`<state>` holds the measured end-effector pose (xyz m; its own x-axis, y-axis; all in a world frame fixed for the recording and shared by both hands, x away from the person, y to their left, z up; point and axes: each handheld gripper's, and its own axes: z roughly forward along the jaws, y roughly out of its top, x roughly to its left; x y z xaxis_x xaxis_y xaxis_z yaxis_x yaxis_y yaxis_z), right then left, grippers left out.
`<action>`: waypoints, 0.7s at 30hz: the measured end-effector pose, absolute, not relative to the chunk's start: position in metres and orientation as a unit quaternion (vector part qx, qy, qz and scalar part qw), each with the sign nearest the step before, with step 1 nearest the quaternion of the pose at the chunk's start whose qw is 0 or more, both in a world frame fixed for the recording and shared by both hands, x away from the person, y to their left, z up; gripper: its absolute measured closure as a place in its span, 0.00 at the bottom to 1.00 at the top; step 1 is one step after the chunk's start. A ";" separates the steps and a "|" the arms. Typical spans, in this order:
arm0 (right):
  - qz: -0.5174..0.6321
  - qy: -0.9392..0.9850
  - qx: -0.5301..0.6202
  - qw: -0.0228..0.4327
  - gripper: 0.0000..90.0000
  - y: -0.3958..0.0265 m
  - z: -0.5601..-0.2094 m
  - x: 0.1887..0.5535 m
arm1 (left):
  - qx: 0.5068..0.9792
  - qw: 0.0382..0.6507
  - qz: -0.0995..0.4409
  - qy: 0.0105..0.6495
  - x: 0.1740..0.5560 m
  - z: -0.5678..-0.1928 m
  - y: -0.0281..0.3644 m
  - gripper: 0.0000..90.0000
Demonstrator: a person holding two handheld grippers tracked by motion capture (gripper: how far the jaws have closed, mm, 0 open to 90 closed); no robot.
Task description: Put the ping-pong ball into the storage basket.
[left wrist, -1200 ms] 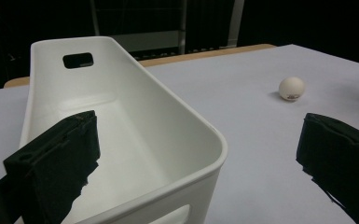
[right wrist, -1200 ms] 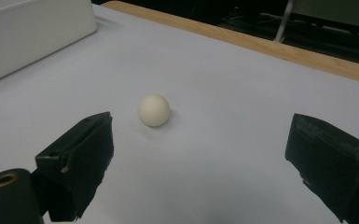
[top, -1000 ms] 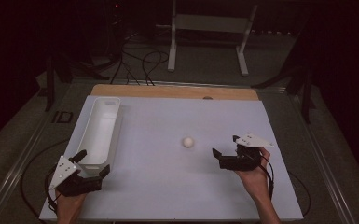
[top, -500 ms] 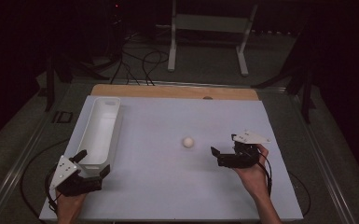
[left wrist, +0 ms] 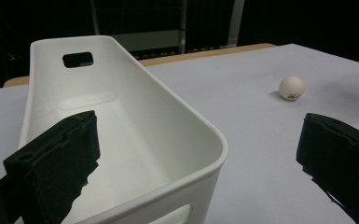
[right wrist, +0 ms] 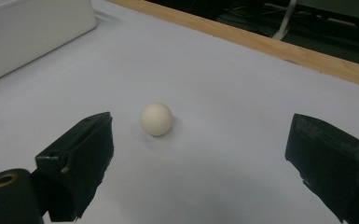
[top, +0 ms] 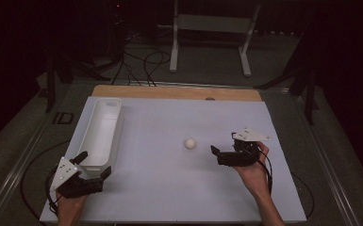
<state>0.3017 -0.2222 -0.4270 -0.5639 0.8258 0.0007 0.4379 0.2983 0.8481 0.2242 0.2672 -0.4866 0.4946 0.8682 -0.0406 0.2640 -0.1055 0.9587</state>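
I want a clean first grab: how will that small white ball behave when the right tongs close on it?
The ball is round and lies free on the flat table, so it will probably roll if nudged. It looks like a light, smooth ping-pong ball, so it may squirt out between the open right tongs.

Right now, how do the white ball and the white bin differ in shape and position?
The ball is small and round; the bin is long, open-topped and rectangular. The ball lies mid-table ahead of the open right gripper; the bin stands along the left side, its near end between the open left gripper jaws. Both are white.
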 end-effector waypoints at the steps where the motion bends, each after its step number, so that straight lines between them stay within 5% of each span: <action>1: 0.428 0.774 0.408 0.226 0.08 -0.222 -0.427 0.302 | 0.686 0.526 0.287 0.413 0.224 -0.487 0.267 0.00; 21: 0.416 0.785 0.403 0.219 0.08 -0.211 -0.418 0.312 | 0.686 0.526 0.287 0.413 0.224 -0.487 0.267 0.00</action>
<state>0.3125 -0.2110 -0.4178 -0.5790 0.8153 -0.0088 0.4502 0.3287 0.8302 0.2241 0.2673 -0.4866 0.4949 0.8680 -0.0405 0.2648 -0.1062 0.9584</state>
